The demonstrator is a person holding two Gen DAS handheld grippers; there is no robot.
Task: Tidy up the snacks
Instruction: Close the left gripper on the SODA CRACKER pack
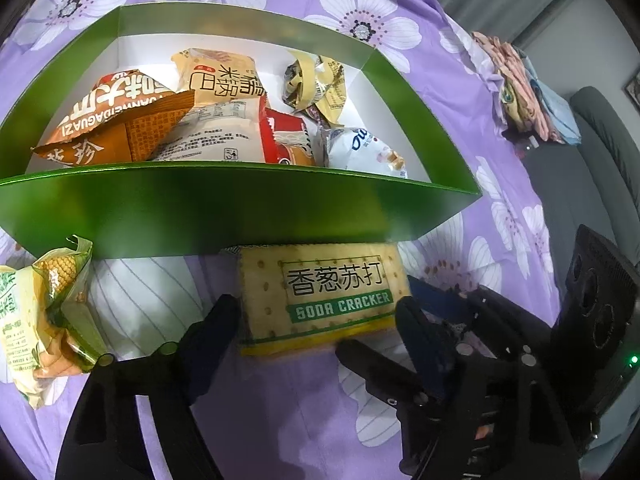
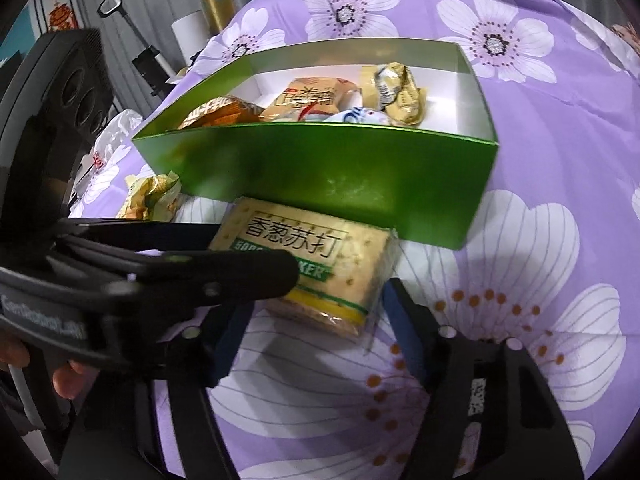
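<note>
Both grippers matte black plastic. Left gripper point(image 1: 316, 320): dark blue pads inside the fingers, silver screw heads at the linkage pivots. Right gripper point(image 2: 316, 312): same blue pads and screws, coded marker on its right finger; right gripper's body point(image 1: 592, 300) has round recesses, green LED below.

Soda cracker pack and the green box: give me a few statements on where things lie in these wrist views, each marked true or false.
1. The soda cracker pack lies inside the green box. False: it lies on the floral cloth, just in front of the box.
2. The left tool has one finger at each short end of the pack. True.
3. The green box is empty. False: it holds several snack packets.
4. A corn-print packet lies on the cloth outside the box. True.
5. The pack's label faces down. False: its SODA CRACKER print faces up.
</note>
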